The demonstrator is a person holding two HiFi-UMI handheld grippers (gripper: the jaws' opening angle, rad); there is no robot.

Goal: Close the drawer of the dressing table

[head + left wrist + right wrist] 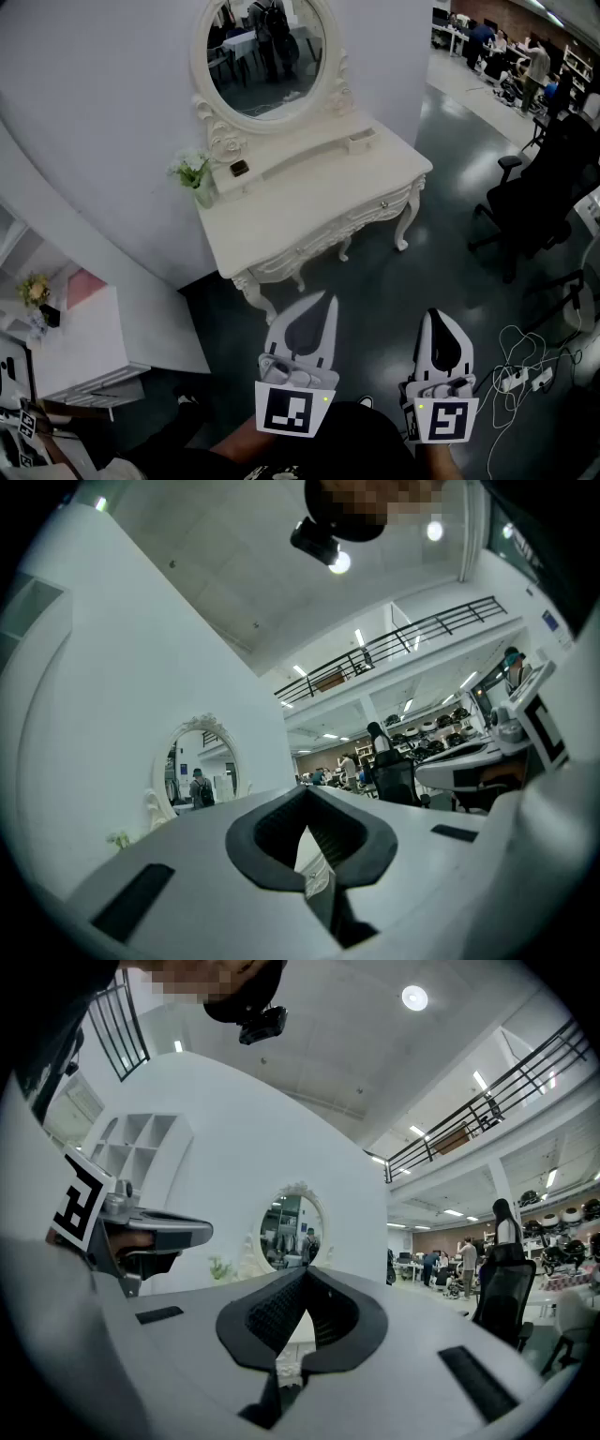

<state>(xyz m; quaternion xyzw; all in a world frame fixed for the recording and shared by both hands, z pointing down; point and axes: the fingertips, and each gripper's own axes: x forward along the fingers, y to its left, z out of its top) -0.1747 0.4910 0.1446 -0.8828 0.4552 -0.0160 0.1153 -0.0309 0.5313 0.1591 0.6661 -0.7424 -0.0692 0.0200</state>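
An oval mirror (267,52), a small potted plant (194,173) and a little dark box (239,169) stand on the white dressing bench (300,202) at the upper middle of the head view. A black office chair (534,202) sits at the right, a low white cabinet (84,347) at the lower left, and a power strip with cables (516,375) at the lower right.

Bare dark floor (375,281) lies open between the bench's front edge and both grippers. The left gripper (328,296) and right gripper (433,314) hover side by side at the bottom, each pressed together on nothing.

The drawer (366,214) shows only as a carved front with a small knob. Whether it sits flush is hard to make out.
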